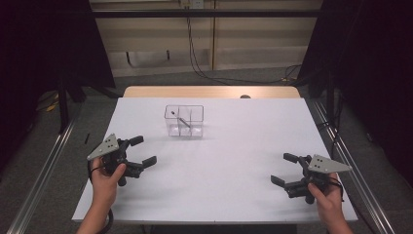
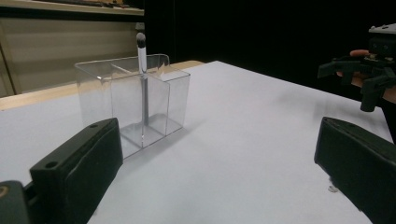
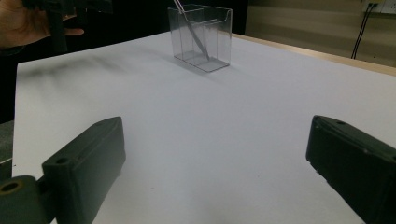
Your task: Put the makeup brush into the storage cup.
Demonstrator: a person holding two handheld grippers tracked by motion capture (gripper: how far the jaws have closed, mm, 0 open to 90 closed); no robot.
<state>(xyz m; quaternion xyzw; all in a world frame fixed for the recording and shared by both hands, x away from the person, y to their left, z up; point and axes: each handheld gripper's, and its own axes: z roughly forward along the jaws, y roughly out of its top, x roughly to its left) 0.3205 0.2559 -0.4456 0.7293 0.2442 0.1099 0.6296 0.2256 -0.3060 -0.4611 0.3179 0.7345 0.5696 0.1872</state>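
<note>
In the high view, the clear divided holder [image 1: 184, 121] stands at about 12 o'clock on the white table [image 1: 229, 161], with a thin pen [image 1: 180, 118] leaning in it. The left gripper [image 1: 143, 152] waits at 8 o'clock and the right gripper [image 1: 284, 169] at 4 o'clock, both with jaws spread wide and empty. The left one sits nearer the holder, so it looks the better choice to reach.

In the left gripper view, the pen [image 2: 143, 79] stands nearly upright at 11 o'clock, its dark cap above the holder's rim [image 2: 122, 59]. Closing on the shaft just under that cap should avoid the plastic walls.

In the right gripper view, the holder [image 3: 201, 37] lies at 12 o'clock, well apart.

No brand, label or writing is readable anywhere.
</note>
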